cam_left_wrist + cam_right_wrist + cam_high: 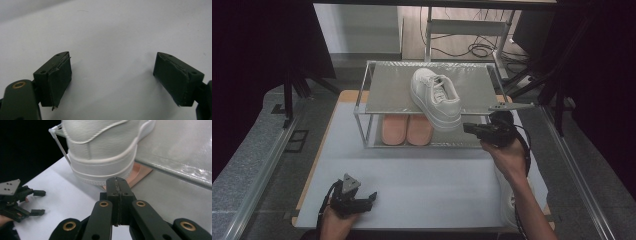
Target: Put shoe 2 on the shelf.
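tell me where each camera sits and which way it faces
High view: above the person's side, looking forward and down at the table, shoe rack and white sneaker; both forearms show.
Left gripper view: on the left gripper, facing bare tabletop; jaws wide apart.
Right gripper view: on the right gripper, jaws shut, facing the sneaker's heel.
Shared: high and right gripper views both show the sneaker and the left gripper.

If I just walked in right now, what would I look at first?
Probably the white leather sneaker on the top shelf of the small metal-framed rack, its heel poking out over the front edge. Right in front of that heel is the right gripper, its black fingers pressed together with nothing between them. Under the shelf sits a pair of salmon-pink slippers.
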`<control>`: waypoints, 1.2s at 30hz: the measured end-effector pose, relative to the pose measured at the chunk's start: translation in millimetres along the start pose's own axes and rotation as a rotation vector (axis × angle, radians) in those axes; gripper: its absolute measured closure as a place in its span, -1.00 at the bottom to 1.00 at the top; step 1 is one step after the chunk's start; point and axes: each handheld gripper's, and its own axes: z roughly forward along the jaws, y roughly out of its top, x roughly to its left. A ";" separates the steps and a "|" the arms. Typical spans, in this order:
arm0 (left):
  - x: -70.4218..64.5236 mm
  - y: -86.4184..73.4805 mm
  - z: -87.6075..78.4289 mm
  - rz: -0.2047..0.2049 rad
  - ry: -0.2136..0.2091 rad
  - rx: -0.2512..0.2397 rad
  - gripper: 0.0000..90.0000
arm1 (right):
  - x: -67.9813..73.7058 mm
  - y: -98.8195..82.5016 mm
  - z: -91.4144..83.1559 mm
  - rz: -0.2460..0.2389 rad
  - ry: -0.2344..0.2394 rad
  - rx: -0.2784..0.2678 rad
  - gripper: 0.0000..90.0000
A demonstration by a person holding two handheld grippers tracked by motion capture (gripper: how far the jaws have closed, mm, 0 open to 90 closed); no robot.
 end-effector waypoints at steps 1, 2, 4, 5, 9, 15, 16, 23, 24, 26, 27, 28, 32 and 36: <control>0.0 -0.1 -0.1 0.000 0.000 0.000 -0.66 | 3.9 -0.4 1.0 -0.018 0.009 -0.008 1.00; 0.0 -0.1 -0.1 0.000 0.000 0.000 -0.66 | 3.9 -0.4 1.0 -0.018 0.009 -0.008 1.00; 0.0 -0.2 -0.1 0.000 0.000 -0.001 -0.66 | 6.4 -0.3 3.3 -0.035 0.012 -0.010 1.00; 0.0 -0.3 -0.1 0.000 0.000 -0.002 -0.66 | 5.7 -0.1 5.3 -0.029 0.045 -0.016 1.00; 0.0 -0.3 -0.1 -0.001 0.000 -0.001 -0.66 | 5.2 0.6 7.5 -0.021 0.056 -0.025 1.00; 0.0 -0.2 -0.1 -0.001 0.000 -0.001 -0.66 | 7.2 2.9 10.7 -0.023 0.061 -0.020 1.00; 0.0 -0.2 -0.1 -0.001 0.000 -0.001 -0.66 | 8.2 3.6 12.7 -0.024 0.063 -0.017 1.00; 0.2 -0.1 -0.1 -0.001 -0.001 -0.001 -0.66 | 16.1 12.4 31.0 -0.027 0.080 -0.004 1.00; 0.2 -0.1 -0.1 -0.001 -0.001 -0.001 -0.66 | 17.6 13.8 33.9 -0.035 0.079 -0.002 1.00; 0.2 -0.1 -0.1 -0.001 -0.001 -0.001 -0.66 | 20.1 16.8 39.3 -0.031 0.083 0.004 1.00; 0.1 -0.1 0.0 -0.002 -0.001 -0.001 -0.66 | 21.1 18.2 42.3 -0.038 0.080 0.007 1.00; 0.1 -0.1 0.0 -0.002 -0.001 -0.001 -0.66 | 22.0 19.6 45.0 -0.042 0.079 0.007 1.00; 0.2 -0.1 -0.1 -0.002 -0.001 0.000 -0.66 | 22.6 24.3 56.6 -0.029 0.090 0.009 1.00; 0.1 -0.1 0.0 -0.004 -0.002 -0.002 -0.66 | 21.2 28.7 66.2 -0.017 0.095 0.010 1.00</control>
